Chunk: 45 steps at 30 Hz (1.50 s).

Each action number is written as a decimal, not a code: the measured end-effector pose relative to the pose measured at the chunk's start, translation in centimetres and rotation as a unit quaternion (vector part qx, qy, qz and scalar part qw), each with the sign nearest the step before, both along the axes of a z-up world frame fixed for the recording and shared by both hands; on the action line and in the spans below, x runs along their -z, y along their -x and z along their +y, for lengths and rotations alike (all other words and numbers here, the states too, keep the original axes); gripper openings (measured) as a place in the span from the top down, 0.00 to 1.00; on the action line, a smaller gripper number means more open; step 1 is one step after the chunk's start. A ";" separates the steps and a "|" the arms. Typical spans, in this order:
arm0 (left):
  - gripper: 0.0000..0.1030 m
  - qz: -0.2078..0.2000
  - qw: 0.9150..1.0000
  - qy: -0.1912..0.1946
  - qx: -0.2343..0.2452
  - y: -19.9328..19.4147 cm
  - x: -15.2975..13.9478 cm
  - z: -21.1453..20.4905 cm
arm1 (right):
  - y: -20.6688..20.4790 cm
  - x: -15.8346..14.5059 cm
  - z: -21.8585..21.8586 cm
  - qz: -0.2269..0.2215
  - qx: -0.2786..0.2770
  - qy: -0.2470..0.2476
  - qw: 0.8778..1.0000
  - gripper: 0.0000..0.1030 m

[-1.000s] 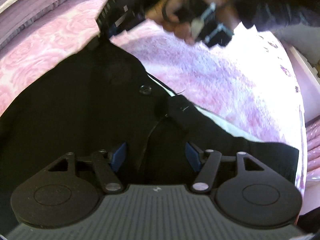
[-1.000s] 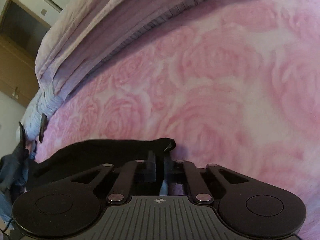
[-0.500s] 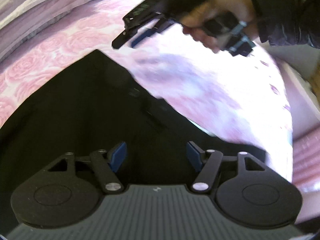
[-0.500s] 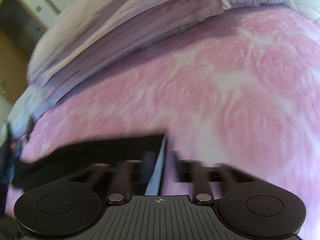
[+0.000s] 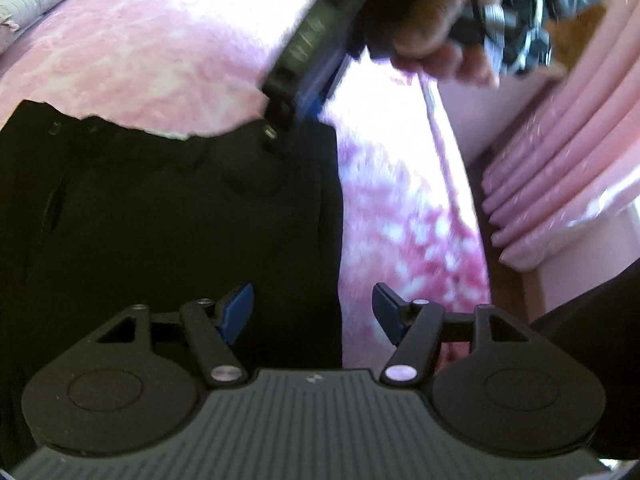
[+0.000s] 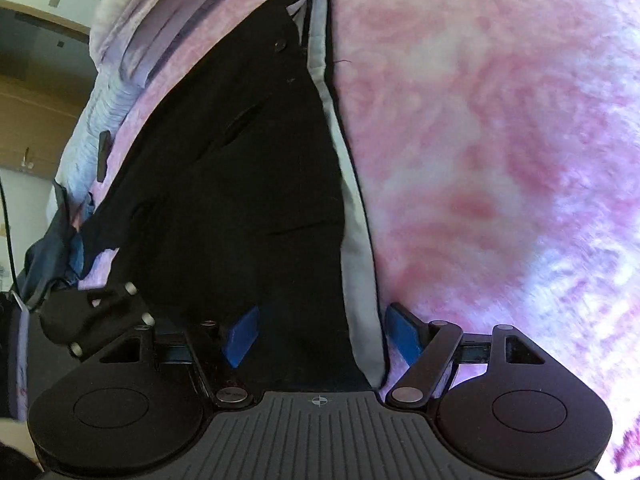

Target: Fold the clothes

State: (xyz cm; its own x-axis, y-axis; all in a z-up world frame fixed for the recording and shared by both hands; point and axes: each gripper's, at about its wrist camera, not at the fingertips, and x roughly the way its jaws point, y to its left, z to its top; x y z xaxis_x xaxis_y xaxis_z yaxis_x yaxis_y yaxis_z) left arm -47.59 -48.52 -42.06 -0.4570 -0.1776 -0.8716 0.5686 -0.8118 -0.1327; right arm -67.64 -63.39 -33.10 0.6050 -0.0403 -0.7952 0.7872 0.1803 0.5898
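Both grippers had shifted since a second earlier: the right gripper (image 6: 318,338), then clenched on a corner of the black garment (image 6: 240,200), now had its blue-padded fingers (image 6: 241,336) spread apart with nothing between them, hovering over the cloth's near end. Seen from the left wrist camera, that same right gripper (image 5: 286,114) pointed down at the garment's far edge, touching or nearly touching it; blur made the contact and its fingers hard to judge there. The hand (image 5: 436,20) holding it was smeared by motion at the top of the frame, and a pale label on the tool's body could not be read.

The left gripper (image 5: 316,314) was likewise released, its fingers (image 5: 238,312) wide apart above the garment's right edge, one over black cloth, the other over the bedspread (image 5: 400,220).

The black garment (image 5: 168,220) lay flat on the pink rose-patterned bedspread (image 6: 500,140). From the right wrist view it tapered to a point at the far end, with a pale grey lining (image 6: 354,248) showing along its right edge and a small dark button (image 6: 280,44) near the top. Its near end was cut off behind the gripper body. A folded lilac quilt (image 6: 128,52) lay along the far left of the bed. Dark blue clothing (image 6: 48,256) sat bunched at the left edge, partly hidden. Pink pleated curtains (image 5: 560,152) hung at the right in the left wrist view. No writing was legible anywhere.
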 end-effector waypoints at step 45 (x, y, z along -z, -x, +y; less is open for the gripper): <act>0.31 -0.208 0.848 0.014 -0.487 -60.5 -5.7 35.8 | -46.2 -8.3 18.6 0.130 -0.252 0.151 0.947 0.29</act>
